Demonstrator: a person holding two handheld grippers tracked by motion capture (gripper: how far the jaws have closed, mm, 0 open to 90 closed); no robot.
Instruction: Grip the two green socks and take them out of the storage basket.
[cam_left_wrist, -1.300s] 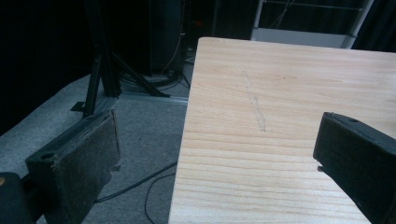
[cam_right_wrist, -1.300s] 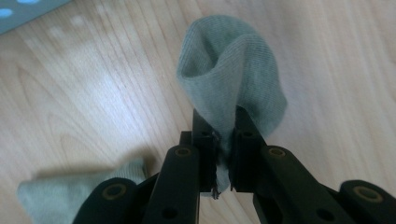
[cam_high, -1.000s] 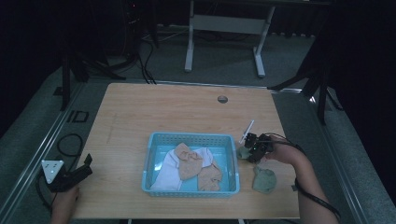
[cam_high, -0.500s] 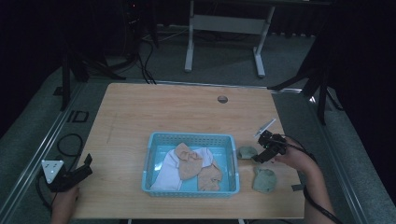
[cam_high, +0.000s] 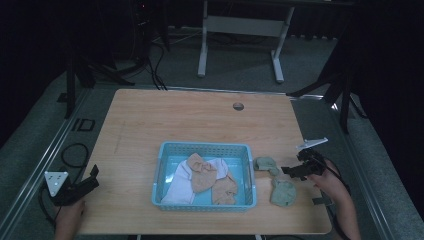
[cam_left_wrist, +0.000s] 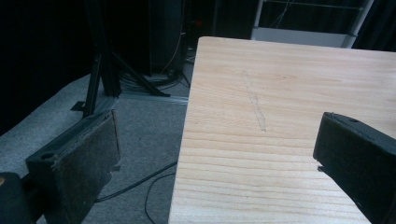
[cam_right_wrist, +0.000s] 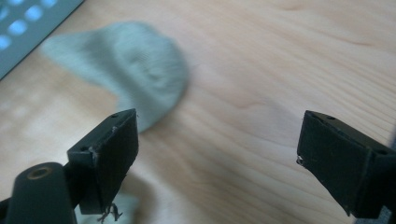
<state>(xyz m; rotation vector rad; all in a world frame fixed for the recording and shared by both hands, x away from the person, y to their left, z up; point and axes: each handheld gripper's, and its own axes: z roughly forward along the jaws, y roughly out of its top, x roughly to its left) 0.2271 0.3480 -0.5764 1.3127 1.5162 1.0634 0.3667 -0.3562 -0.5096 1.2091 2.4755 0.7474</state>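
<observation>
Right gripper (cam_high: 289, 171) backed off the green sock (cam_high: 265, 163), jaws just opened wide, over wooden table (cam_high: 200, 120).

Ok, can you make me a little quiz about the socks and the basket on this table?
1. True or false: the right gripper holds a green sock between its jaws.
2. How many green socks lie on the table outside the blue basket? A) none B) two C) four
3. Fill in: the left gripper sits at the table's near-left ____, with open jaws and nothing between them.

Key:
1. False. Its jaws have just been opening and stand wide apart, nothing between them.
2. B. One green sock lies beside the basket, the other green sock nearer the person.
3. Corner.
</observation>
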